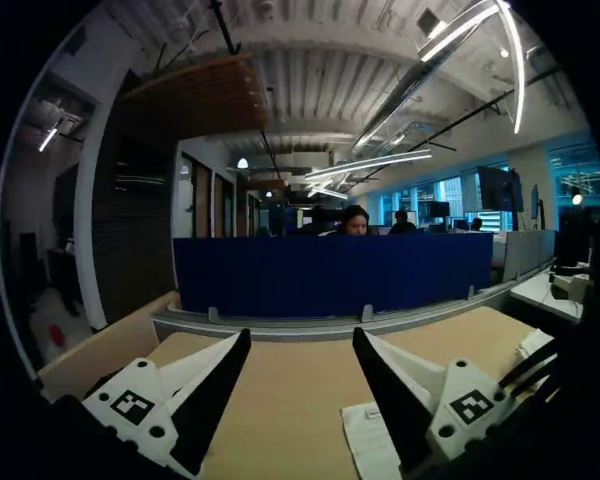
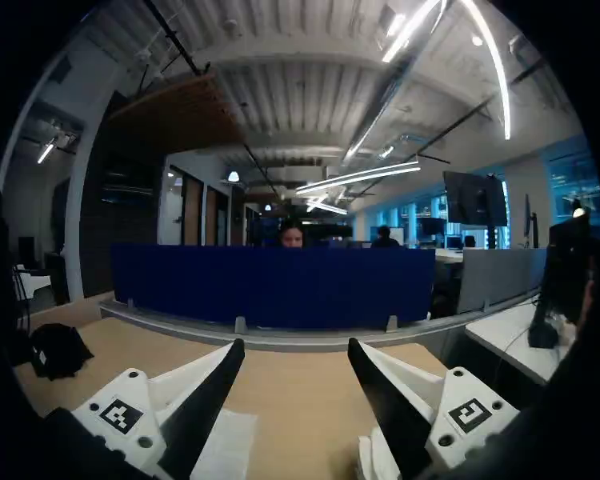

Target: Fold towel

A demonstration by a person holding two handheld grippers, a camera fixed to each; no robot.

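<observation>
Two gaping tongs (image 1: 300, 331) (image 2: 295, 341) hang above towel (image 1: 368, 440), blue divider (image 1: 332, 276) ahead.

A blue partition (image 1: 332, 276) backs the wooden desk (image 1: 300, 384), a black bundle (image 2: 56, 350) lies on it, and a person (image 1: 354, 220) sits beyond.

Left tongs (image 1: 300, 331) point forward, roughly level, jaws spread wide apart; right tongs (image 2: 295, 342) point forward likewise, jaws equally wide apart

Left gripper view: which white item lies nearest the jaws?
The towel at the bottom between the jaws; the other white item lies farther away.
</observation>
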